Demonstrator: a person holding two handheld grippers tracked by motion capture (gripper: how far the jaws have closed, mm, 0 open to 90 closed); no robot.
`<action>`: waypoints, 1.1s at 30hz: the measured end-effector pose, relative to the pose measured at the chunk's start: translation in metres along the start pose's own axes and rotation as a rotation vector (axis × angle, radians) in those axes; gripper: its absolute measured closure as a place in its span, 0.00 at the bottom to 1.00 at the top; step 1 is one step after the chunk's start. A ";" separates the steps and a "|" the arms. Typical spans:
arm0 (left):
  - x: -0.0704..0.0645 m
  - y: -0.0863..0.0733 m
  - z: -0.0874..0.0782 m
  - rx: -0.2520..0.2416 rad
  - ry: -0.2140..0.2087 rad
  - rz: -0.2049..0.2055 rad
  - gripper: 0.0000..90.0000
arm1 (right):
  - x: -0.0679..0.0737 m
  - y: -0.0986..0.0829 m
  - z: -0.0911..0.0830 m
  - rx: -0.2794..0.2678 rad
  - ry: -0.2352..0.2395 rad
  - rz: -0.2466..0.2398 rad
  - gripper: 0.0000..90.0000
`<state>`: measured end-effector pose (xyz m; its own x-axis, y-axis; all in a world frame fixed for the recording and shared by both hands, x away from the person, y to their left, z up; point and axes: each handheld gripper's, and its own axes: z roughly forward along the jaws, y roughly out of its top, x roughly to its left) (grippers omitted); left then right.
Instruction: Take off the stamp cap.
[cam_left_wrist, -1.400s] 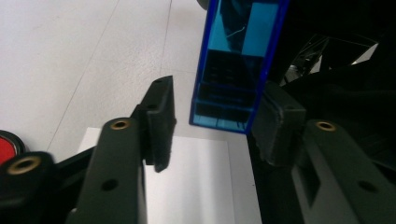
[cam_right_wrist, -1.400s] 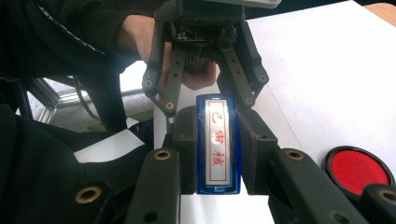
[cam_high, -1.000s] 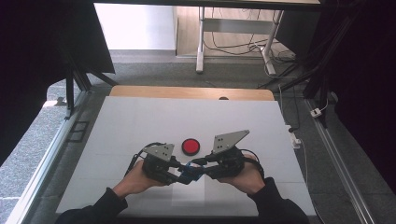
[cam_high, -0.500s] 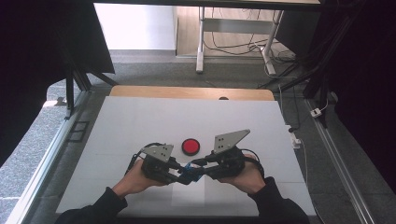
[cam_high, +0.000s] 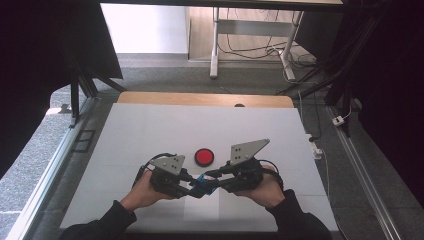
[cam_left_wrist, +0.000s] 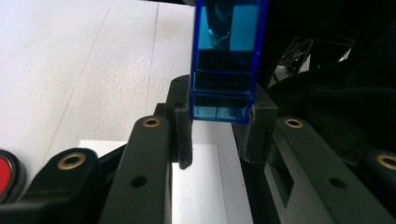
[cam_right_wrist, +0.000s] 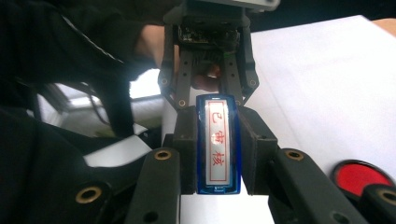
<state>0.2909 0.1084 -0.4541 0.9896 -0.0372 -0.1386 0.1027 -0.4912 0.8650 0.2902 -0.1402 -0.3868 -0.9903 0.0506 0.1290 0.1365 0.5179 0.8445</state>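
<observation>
- Stamp (cam_high: 202, 183), a blue see-through one, is held off the white surface (cam_high: 150, 130), just in front of the red disc (cam_high: 204, 156) on the person's side.
- Left hand-held gripper (cam_left_wrist: 219, 128) is clamped on one end of the stamp; right hand-held gripper (cam_right_wrist: 217, 154) is clamped on the other end.
- Done, judging by this: the stamp is lifted and gripped at both ends. Left: probably pulling its parts apart or pressing it down; no print shows on the surface.
- Its white label carries red Chinese characters in a red frame, seemingly "已审核"; no brand is readable.
</observation>
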 end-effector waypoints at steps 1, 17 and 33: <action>-0.001 0.001 0.000 0.000 0.003 0.014 0.77 | 0.000 0.000 0.000 0.000 0.000 0.000 0.79; 0.000 0.001 0.001 0.044 0.015 0.003 0.77 | 0.000 0.000 0.002 0.022 -0.013 -0.031 0.79; -0.004 -0.004 -0.012 0.067 0.128 -0.051 0.76 | -0.009 -0.006 -0.007 -0.041 -0.038 0.022 0.79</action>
<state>0.2876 0.1211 -0.4513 0.9884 0.0984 -0.1157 0.1508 -0.5464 0.8238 0.2983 -0.1496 -0.3892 -0.9872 0.0940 0.1286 0.1581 0.4808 0.8625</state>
